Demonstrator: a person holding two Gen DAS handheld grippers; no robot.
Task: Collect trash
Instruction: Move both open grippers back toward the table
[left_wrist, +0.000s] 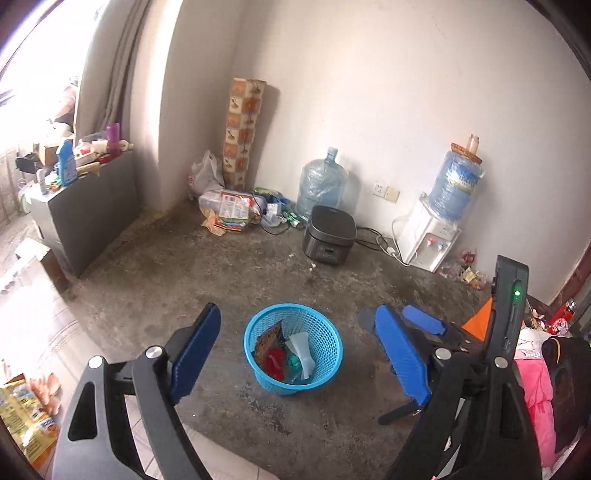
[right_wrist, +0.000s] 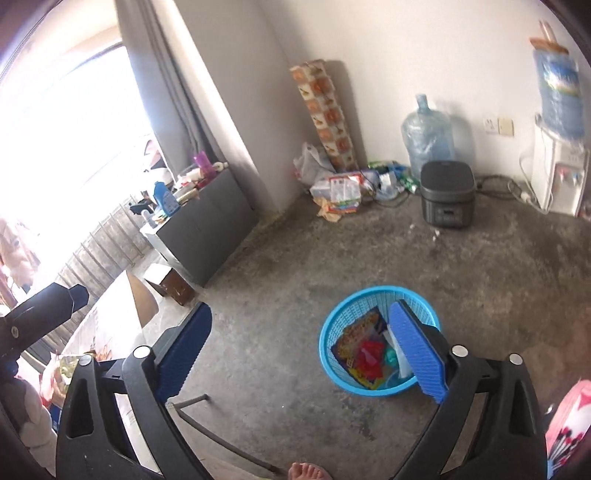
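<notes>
Left wrist view: the left gripper (left_wrist: 295, 354) is seen from behind, its blue-padded fingers (left_wrist: 195, 354) spread wide with nothing held between them. Framed in the gap, at lower centre, a blue basket (left_wrist: 325, 328) stands on the grey floor (left_wrist: 229, 273). Trash is seen inside it: a printed wrapper (left_wrist: 267, 341), a red piece (left_wrist: 275, 363) and a pale plastic piece (left_wrist: 301, 349). At centre right, the right gripper (left_wrist: 408, 338) is seen from the side, well above the floor and just right of the basket.

Against the far wall, at upper centre, a litter pile (left_wrist: 232, 212) lies beside a tall patterned box (left_wrist: 242, 133). To its right a water jug (left_wrist: 321, 184), a black cooker (left_wrist: 330, 240) and a water dispenser (left_wrist: 430, 236) are lined up. More scraps (left_wrist: 467, 271) are scattered on the floor at the right; what they are cannot be made out.

Right wrist view: the right gripper (right_wrist: 303, 350) is likewise spread wide and empty. The basket (right_wrist: 332, 328) sits at lower right of centre, partly hidden by the right finger (right_wrist: 415, 350). A bare foot (right_wrist: 308, 472) is seen at the bottom edge. A grey cabinet (right_wrist: 210, 225) is seen at middle left, with a blue bottle (right_wrist: 164, 197) on top.
</notes>
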